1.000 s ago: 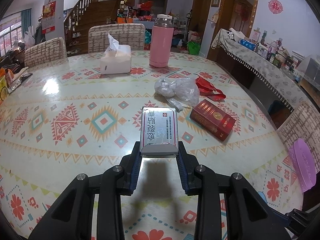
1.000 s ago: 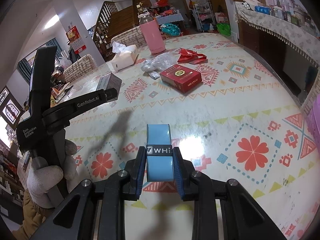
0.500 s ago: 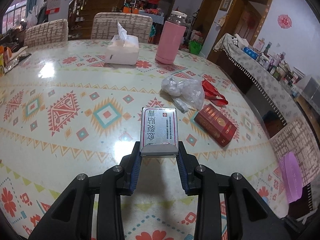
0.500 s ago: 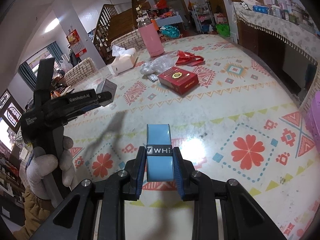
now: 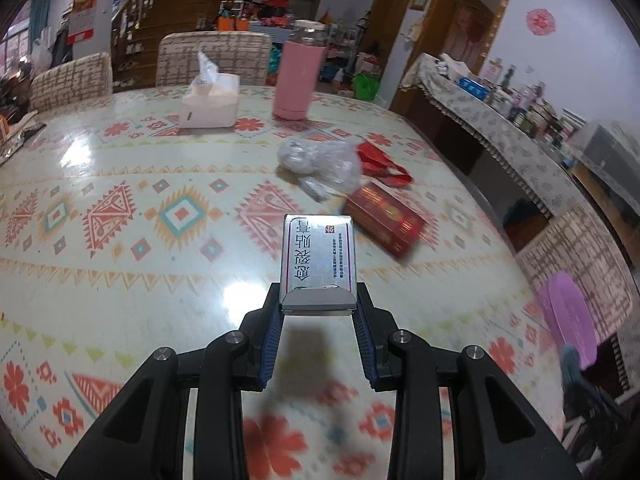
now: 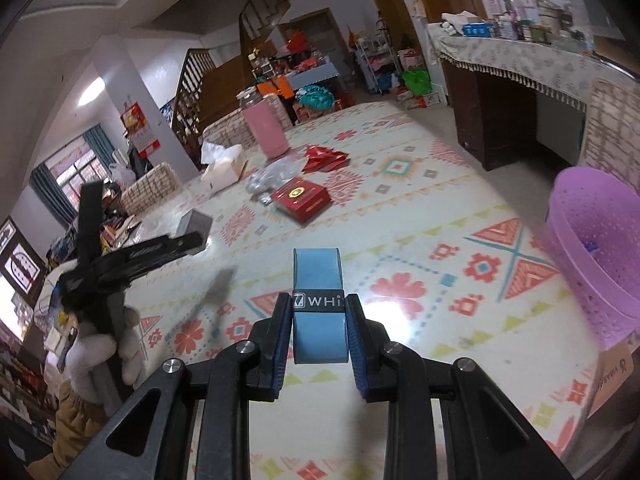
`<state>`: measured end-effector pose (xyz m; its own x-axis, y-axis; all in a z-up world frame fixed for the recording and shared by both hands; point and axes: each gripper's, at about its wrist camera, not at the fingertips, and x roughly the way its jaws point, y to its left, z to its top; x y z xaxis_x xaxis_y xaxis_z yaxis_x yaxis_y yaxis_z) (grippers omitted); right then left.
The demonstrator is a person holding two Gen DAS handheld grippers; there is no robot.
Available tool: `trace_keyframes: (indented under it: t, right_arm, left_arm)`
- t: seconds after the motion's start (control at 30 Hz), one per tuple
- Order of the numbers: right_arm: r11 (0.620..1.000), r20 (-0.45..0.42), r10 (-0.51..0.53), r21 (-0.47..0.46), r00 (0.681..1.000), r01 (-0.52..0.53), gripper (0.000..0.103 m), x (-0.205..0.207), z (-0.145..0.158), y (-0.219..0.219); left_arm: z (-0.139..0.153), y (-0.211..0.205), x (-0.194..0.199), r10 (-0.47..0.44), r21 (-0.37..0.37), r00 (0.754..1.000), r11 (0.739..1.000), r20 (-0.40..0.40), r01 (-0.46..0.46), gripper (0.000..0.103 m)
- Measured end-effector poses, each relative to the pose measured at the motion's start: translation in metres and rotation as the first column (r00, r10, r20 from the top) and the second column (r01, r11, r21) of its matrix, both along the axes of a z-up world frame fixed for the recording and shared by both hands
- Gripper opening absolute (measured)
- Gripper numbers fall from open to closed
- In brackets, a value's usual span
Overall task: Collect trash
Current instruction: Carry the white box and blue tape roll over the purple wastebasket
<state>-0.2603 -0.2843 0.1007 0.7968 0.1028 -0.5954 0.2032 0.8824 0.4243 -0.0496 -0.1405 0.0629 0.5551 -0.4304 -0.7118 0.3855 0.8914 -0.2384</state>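
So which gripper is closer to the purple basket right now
Right. The right gripper, holding a blue pack, has the basket just off to its right. The left gripper, holding a silver box, sits farther across the table.

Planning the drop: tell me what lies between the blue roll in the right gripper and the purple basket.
Right wrist view: only bare patterned tablecloth lies between the blue roll and the purple basket, which stands beyond the table's right edge.
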Motion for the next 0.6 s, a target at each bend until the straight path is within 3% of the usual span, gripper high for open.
trace_keyframes:
  t: [0.33, 0.6]
  right_arm:
    - [0.998, 0.029, -0.015, 0.061, 0.999, 0.013, 0.029, -0.017, -0.012, -0.023]
    - [0.993, 0.046, -0.065, 0.097, 0.997, 0.060, 0.029, -0.040, -0.019, -0.049]
  left_arm:
    - [0.024, -0.033, -0.073, -0.125, 0.029, 0.992, 0.992, 0.035, 0.124, 0.033]
    - [0.030, -0.079, -0.112, -0.219, 0.098, 0.972, 0.973, 0.092, 0.210, 0.033]
